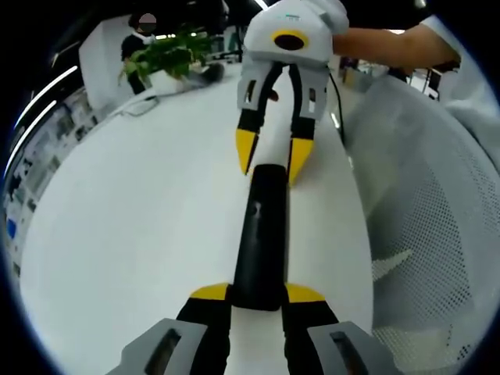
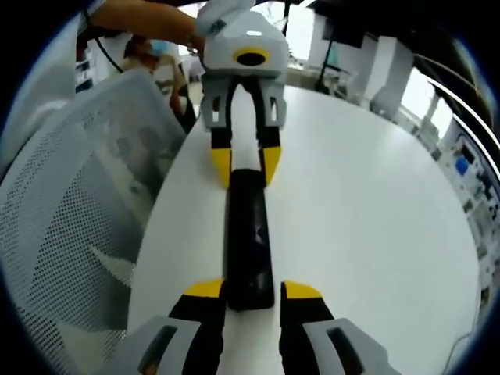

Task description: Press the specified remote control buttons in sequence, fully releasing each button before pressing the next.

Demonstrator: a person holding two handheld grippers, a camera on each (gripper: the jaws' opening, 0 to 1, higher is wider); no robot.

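Yellow-tipped jaws of the left gripper point(image 1: 258, 294) sit right at the bottom of the left gripper view, clamped on the near end of a black remote control point(image 1: 262, 234). Flip to the right gripper view and it's the same deal from the other side: the right gripper point(image 2: 251, 290) has its jaws tight against the sides of the opposite end of the remote control point(image 2: 248, 234).

So the remote is pinched at both ends, lying flat on the white table point(image 1: 141, 234). My guess is the two-ended hold is just to square it up and stop it sliding before any button gets pressed. With both grippers busy holding, nothing is free to press yet, so one will probably have to let go first.

Long axis runs straight from one gripper to the other, near to far in both views, roughly along the table edge next to a white mesh chair point(image 1: 437, 258). Button face is up, but the buttons are too dark and blurry to tell which end is the top.

Far left in the left gripper view there's a green potted plant point(image 1: 168, 55).
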